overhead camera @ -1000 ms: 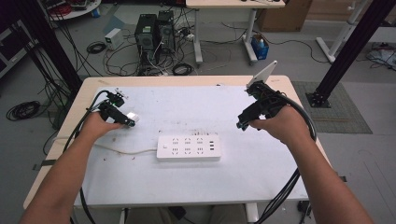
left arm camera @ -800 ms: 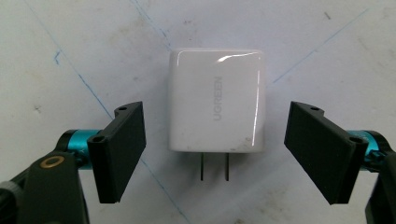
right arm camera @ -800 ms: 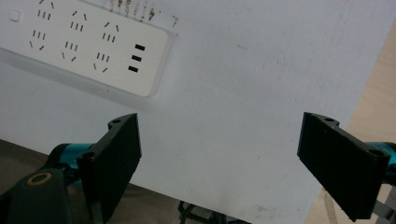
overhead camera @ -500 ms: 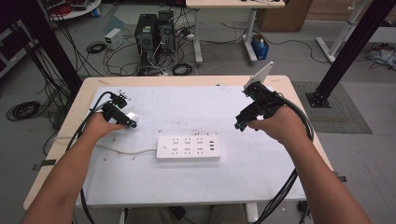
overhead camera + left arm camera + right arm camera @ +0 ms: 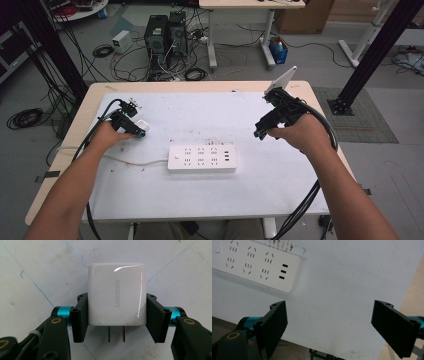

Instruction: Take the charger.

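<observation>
A white UGREEN charger (image 5: 116,300) sits between the jaws of my left gripper (image 5: 116,320), which press on both of its sides. Its two metal prongs (image 5: 116,333) point back toward the camera. In the high view the left gripper (image 5: 136,129) holds the charger (image 5: 142,124) low over the left part of the white mat; I cannot tell whether it touches. A white power strip (image 5: 201,158) lies flat at the middle of the mat, also seen as the power strip (image 5: 254,265). My right gripper (image 5: 329,308) is open and empty; in the high view this right gripper (image 5: 260,131) hovers right of the strip.
The strip's white cord (image 5: 135,161) runs left across the mat (image 5: 200,115) and off the wooden table (image 5: 80,130). A white flat panel (image 5: 281,80) leans at the table's far right edge. Computer towers (image 5: 165,35) and loose cables stand on the floor beyond.
My left gripper has shifted slightly right and nearer with the charger. The right gripper has barely moved and stays open.
</observation>
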`<action>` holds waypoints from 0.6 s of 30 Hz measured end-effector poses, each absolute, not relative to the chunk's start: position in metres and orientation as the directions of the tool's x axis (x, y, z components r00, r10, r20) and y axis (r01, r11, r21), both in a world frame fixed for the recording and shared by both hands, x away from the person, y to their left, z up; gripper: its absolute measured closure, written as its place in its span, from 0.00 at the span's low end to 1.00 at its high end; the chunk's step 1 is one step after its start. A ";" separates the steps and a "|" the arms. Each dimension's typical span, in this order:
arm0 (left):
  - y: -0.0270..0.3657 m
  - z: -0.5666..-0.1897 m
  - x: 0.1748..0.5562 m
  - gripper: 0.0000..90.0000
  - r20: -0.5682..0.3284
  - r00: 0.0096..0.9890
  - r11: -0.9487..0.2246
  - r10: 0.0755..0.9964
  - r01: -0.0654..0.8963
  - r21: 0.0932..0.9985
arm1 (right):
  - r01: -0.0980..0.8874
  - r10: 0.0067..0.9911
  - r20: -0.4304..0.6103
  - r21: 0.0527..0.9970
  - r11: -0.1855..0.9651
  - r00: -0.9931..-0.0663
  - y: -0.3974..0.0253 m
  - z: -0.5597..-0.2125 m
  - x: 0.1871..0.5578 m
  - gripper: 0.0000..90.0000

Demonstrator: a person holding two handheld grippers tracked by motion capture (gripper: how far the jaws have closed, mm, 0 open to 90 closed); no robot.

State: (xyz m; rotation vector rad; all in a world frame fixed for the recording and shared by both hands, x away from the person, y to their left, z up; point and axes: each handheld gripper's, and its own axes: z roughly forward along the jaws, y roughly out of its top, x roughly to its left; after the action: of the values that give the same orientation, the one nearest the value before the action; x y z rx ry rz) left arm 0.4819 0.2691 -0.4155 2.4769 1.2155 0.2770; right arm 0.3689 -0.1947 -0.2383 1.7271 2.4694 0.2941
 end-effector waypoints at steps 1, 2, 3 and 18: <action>0.269 -0.415 0.482 0.47 0.012 0.615 -0.567 0.789 0.720 0.401 | 0.916 0.939 0.018 0.223 0.332 -0.345 -0.195 -0.238 0.369 0.14; 0.269 -0.415 0.482 0.47 0.012 0.615 -0.567 0.789 0.720 0.401 | 0.916 0.938 0.018 0.223 0.333 -0.345 -0.194 -0.239 0.369 0.14; 0.268 -0.415 0.481 0.47 0.016 0.617 -0.571 0.786 0.717 0.401 | 0.917 0.938 0.021 0.220 0.333 -0.345 -0.194 -0.239 0.368 0.14; 0.269 -0.356 0.450 0.47 -0.014 0.645 -0.571 0.764 0.685 0.452 | 0.912 0.934 0.018 0.225 0.344 -0.357 -0.191 -0.240 0.370 0.14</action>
State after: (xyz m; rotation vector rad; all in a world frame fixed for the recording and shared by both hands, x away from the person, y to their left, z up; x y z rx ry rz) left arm 0.4505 0.2691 -0.3557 2.4466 1.1405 0.2546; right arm 0.3699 -0.1909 -0.2396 1.7109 2.4803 0.2978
